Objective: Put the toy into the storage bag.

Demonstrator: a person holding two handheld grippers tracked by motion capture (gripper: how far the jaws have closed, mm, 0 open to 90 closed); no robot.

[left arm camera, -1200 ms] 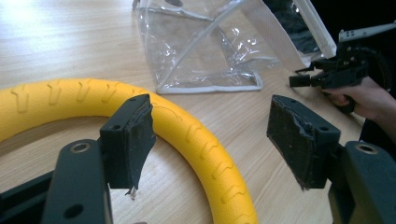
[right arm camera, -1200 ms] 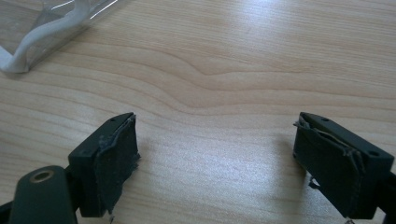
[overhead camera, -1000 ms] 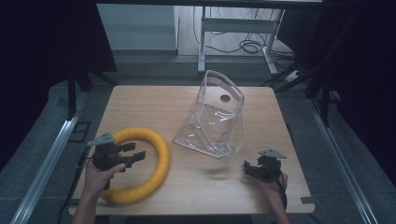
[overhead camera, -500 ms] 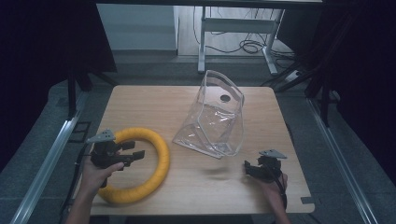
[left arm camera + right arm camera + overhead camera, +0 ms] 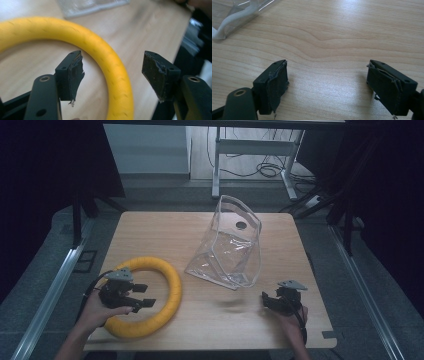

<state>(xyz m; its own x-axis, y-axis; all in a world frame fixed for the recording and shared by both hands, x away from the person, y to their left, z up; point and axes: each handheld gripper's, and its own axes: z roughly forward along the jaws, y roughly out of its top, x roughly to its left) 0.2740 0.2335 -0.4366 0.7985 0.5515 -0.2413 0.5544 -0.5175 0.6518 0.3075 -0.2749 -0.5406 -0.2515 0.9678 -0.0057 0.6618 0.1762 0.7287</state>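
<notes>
Yellow ring (image 5: pixel 165 285) lies flat on the table (image 5: pixel 210 325), its band between my open left tongs (image 5: pixel 112 72), poised to grip; my right tongs (image 5: pixel 327 82) gape empty near the clear bag (image 5: pixel 230 250).

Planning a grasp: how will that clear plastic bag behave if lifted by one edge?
The clear plastic bag looks thin and creased, so probably floppy and light. It stands slumped, so a push may tip or slide it. Its glossy film may slip between the tool's pads.
</notes>
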